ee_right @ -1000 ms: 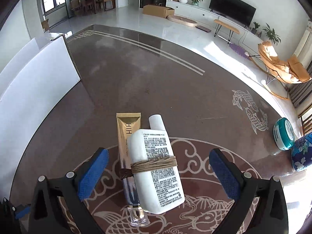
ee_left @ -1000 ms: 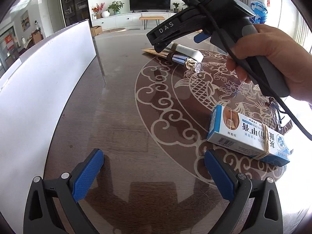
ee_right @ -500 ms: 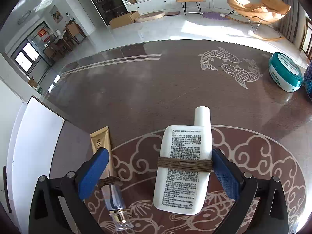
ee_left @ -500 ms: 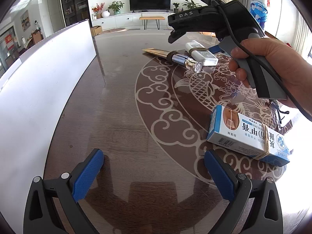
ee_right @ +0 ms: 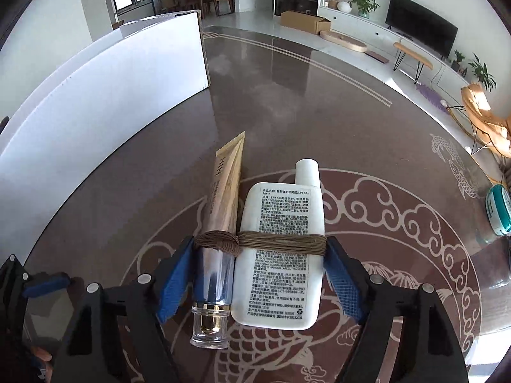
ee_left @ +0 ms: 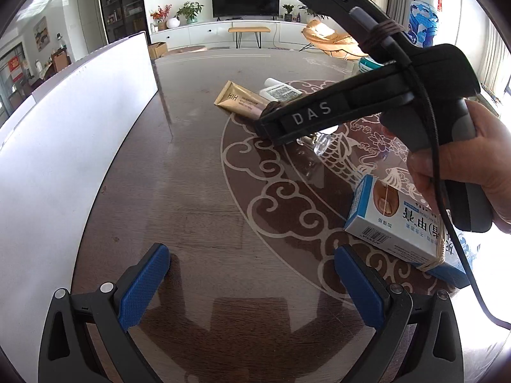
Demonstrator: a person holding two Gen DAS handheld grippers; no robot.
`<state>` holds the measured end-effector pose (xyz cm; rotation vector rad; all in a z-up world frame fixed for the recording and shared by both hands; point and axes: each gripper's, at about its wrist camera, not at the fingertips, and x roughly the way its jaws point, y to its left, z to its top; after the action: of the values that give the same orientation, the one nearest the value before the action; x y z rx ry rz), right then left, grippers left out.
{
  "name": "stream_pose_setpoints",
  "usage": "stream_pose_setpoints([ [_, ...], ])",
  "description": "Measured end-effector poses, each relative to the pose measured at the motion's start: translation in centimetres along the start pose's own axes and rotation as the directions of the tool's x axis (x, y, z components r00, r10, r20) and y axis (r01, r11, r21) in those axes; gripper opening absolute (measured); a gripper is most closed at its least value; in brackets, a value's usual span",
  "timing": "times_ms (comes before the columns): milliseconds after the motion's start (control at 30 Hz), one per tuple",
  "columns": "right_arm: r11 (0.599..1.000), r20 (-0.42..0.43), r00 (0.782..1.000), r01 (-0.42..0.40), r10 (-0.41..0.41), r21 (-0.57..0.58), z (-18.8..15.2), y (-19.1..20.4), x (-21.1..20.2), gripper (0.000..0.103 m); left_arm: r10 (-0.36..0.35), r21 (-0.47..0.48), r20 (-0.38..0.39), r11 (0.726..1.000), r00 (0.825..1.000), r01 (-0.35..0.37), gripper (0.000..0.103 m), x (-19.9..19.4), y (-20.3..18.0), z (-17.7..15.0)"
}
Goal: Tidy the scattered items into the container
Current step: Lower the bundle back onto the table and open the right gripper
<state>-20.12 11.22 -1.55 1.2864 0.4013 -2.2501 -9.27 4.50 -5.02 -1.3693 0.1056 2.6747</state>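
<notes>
Having swung back over the tied bundle (ee_right: 258,249), the right gripper (ee_right: 260,274) is closing on it across its long axis, pads touching; the left gripper (ee_left: 249,284) is hanging open, farther off.

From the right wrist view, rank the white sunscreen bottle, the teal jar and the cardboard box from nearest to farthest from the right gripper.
1. white sunscreen bottle: between the right gripper fingers, tied by twine to a gold tube.
2. teal jar: far right, near the table edge.
3. cardboard box: on the floor beyond the table.
</notes>
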Motion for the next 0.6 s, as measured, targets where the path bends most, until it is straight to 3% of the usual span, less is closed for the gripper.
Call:
stream_pose_setpoints([
  [133,0.985,-0.019,0.998,0.069,-0.067,0.156,-3.4,-3.3,-2.0,0.079,0.0,0.0,0.0,1.0,1.0,0.0,0.103,0.0,0.0,0.0],
  [267,0.982,-0.045,0.995,0.096,-0.09,0.165,-7.8,-4.1,-4.8,0.081,0.0,0.0,0.0,1.0,1.0,0.0,0.103,0.0,0.0,0.0],
  [333,0.973,-0.054,0.995,0.089,-0.079,0.212,-9.5,-4.8,-6.2,0.091,0.0,0.0,0.0,1.0,1.0,0.0,0.103,0.0,0.0,0.0],
  [367,0.965,-0.03,0.997,0.073,-0.067,0.252,-10.0,-5.7,-7.2,0.099,0.0,-0.001,0.0,1.0,1.0,0.0,0.103,0.0,0.0,0.0],
  [400,0.957,0.009,0.997,0.065,-0.07,0.284,-10.7,-6.1,-8.4,0.099,0.0,-0.001,0.0,1.0,1.0,0.0,0.103,0.0,0.0,0.0],
  [533,0.942,0.062,0.969,0.216,-0.24,0.257,-13.4,-5.2,-12.3,0.1,0.0,-0.001,0.0,1.0,1.0,0.0,0.103,0.0,0.0,0.0],
  [600,0.93,0.042,0.95,0.292,-0.309,0.223,-13.4,-5.0,-12.3,0.1,0.0,-0.001,0.0,1.0,1.0,0.0,0.103,0.0,0.0,0.0],
])
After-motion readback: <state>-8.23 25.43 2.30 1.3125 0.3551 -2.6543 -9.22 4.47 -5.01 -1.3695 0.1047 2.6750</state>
